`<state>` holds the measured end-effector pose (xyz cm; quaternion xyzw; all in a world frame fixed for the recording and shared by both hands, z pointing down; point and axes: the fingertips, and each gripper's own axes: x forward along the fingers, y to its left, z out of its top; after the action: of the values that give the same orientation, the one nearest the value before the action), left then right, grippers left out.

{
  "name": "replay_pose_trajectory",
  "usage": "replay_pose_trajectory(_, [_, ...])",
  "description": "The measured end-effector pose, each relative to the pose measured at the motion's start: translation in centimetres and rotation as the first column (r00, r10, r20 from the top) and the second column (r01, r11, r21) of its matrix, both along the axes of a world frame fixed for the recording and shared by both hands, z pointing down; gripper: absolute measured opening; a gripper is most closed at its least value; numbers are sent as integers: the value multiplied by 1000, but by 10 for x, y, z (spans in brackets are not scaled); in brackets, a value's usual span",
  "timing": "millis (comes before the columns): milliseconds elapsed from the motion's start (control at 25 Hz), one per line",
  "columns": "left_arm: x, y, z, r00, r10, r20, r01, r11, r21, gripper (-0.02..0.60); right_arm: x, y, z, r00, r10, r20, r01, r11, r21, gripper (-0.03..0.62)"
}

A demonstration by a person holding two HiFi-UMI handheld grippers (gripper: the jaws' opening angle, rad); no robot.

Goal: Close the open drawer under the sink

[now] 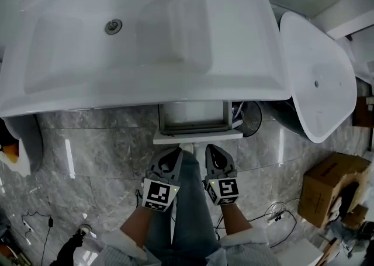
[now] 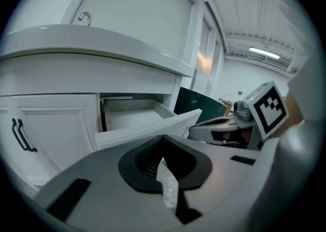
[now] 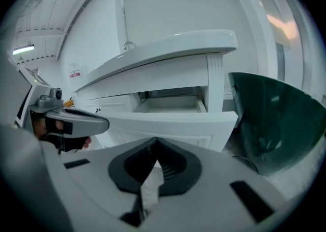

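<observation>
The open drawer (image 1: 197,135) sticks out from under the white sink (image 1: 146,31), its white front panel facing me, the inside bare. Both grippers hover side by side just in front of that panel, apart from it. My left gripper (image 1: 175,153) is shut with nothing held; in the left gripper view its tips (image 2: 162,140) point at the drawer (image 2: 147,124) from its left. My right gripper (image 1: 210,149) is shut too; in the right gripper view its tips (image 3: 155,142) sit below the drawer front (image 3: 173,117).
A dark bin (image 1: 252,117) stands right of the drawer, by a white oval basin (image 1: 318,78). A cardboard box (image 1: 326,186) and cables lie on the marble floor. A cabinet door with a black handle (image 2: 20,135) is left of the drawer.
</observation>
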<state>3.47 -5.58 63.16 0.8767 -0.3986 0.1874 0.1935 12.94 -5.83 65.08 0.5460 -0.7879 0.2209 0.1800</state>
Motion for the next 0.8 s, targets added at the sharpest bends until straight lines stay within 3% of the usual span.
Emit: replay_pose_trajectory(800, [2,-11,15,997,42,65,-43,999,19,15,-4,-19,3,1000,-12,-14,12,1000,8,9])
